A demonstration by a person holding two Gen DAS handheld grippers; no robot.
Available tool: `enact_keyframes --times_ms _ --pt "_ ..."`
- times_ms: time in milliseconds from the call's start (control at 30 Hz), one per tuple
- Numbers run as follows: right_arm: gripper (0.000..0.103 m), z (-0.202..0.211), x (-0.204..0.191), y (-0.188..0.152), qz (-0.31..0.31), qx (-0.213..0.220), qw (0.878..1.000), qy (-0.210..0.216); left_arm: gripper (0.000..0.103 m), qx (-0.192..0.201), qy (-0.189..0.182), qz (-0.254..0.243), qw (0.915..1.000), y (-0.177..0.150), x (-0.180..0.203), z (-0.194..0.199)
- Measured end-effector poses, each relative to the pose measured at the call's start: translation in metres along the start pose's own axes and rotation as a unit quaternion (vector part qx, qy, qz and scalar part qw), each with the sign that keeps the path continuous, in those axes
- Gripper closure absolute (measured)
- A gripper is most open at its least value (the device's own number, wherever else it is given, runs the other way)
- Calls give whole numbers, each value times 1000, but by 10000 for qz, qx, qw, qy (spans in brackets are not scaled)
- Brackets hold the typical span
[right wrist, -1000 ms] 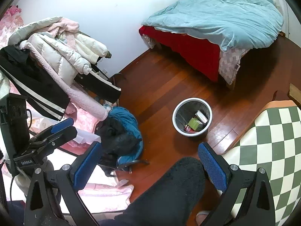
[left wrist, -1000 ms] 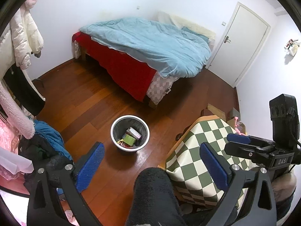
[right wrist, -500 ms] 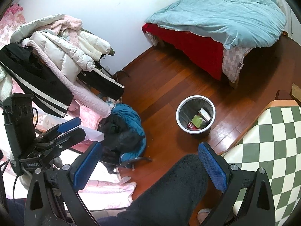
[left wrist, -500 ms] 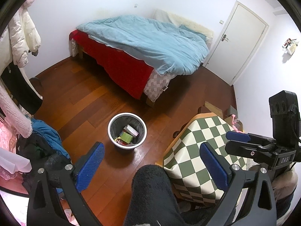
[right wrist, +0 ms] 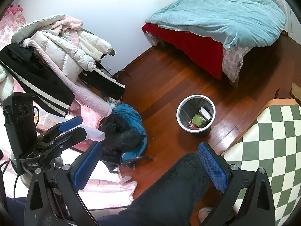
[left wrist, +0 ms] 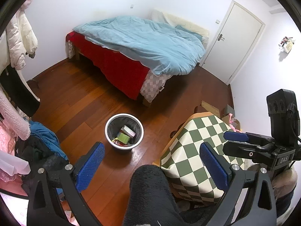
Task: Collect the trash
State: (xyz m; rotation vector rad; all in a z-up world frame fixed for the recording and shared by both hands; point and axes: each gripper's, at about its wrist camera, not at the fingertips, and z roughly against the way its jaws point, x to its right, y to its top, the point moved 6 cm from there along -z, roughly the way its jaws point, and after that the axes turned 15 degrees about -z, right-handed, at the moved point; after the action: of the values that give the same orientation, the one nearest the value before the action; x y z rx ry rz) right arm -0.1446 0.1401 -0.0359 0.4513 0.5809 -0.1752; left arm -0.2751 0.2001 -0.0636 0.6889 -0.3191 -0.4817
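One waste bin point(left wrist: 124, 130) is seen standing upright on the wooden floor point(left wrist: 79, 103), its round mouth facing up, between the bed point(left wrist: 135, 50) and the checkered table point(left wrist: 197, 154). Inside it, trash is seen at the bottom: one green box point(left wrist: 123, 137), one pale box point(left wrist: 128, 130) lying tilted with its long axis running from the bin's middle toward its rim on the table side, and some red scraps point(right wrist: 191, 125) whose number cannot be told. The bin is lined with a dark bag.

The left gripper point(left wrist: 150, 166) is held with its two blue pads wide apart and nothing between them; the bin is seen just beyond its left pad. The right gripper point(right wrist: 148, 166) is likewise spread wide and holds nothing, and the bin is seen ahead of it, nearer its right pad. Each gripper is also seen in the other's view, at the frame edge.

A dark fleece-clad leg point(left wrist: 150, 192) is seen low in both views, between the pads, partly blocking the floor in front of the bin. One pile of blue and black clothing point(right wrist: 124, 131) lies on the floor to the left of the bin, apart from it. Several coats point(right wrist: 62, 52) are heaped on a rack farther left. One white door point(left wrist: 237, 41) is seen shut beyond the bed.
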Motion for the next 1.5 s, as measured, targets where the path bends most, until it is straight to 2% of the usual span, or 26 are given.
enact_keyframes --times_ms 1500 --pt "0 -1 -21 -7 187 -93 9998 56 0 69 -59 23 10000 2 -8 15"
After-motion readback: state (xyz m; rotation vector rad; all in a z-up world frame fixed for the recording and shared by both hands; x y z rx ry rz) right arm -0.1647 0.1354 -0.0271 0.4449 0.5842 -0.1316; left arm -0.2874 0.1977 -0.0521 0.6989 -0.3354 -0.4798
